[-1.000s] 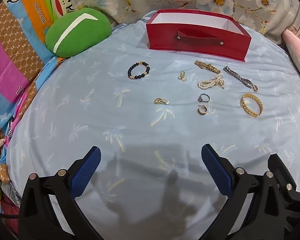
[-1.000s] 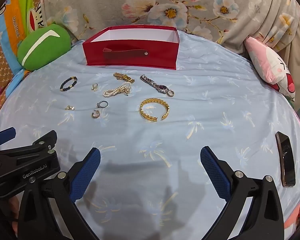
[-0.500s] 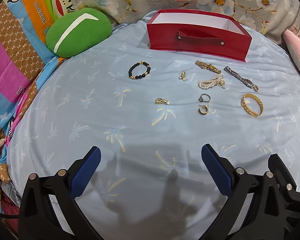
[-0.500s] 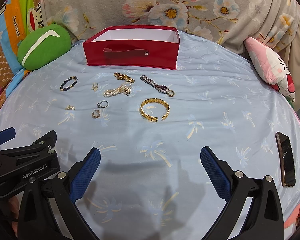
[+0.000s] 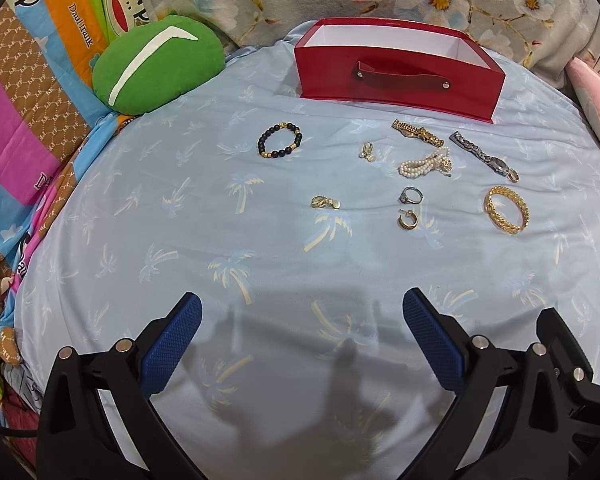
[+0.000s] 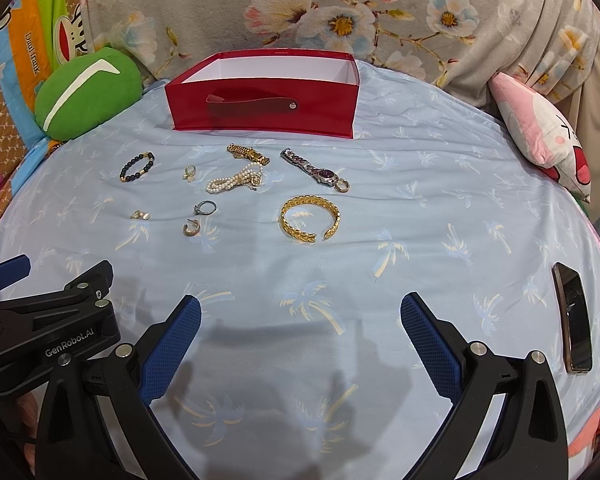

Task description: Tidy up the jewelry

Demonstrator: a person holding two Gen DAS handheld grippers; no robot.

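Loosely scattered gold jewelry (image 6: 309,219) lies before the red box (image 6: 262,110); both hand-held grippers (image 5: 302,320) (image 6: 300,320) spread apart, empty.

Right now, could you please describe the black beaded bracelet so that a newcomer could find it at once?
Start at the red box at the back of the blue sheet. In front of its left corner, nearest the green cushion, lies the beaded bracelet. It alone has dark beads; its neighbours are gold, silver or pearl.

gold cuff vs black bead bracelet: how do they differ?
The gold cuff is an open C with a gap; the black bead bracelet is a closed loop. The cuff is solid gold links, the bracelet dark beads with a few gold ones. The cuff looks larger. Both lie flat on the blue sheet.
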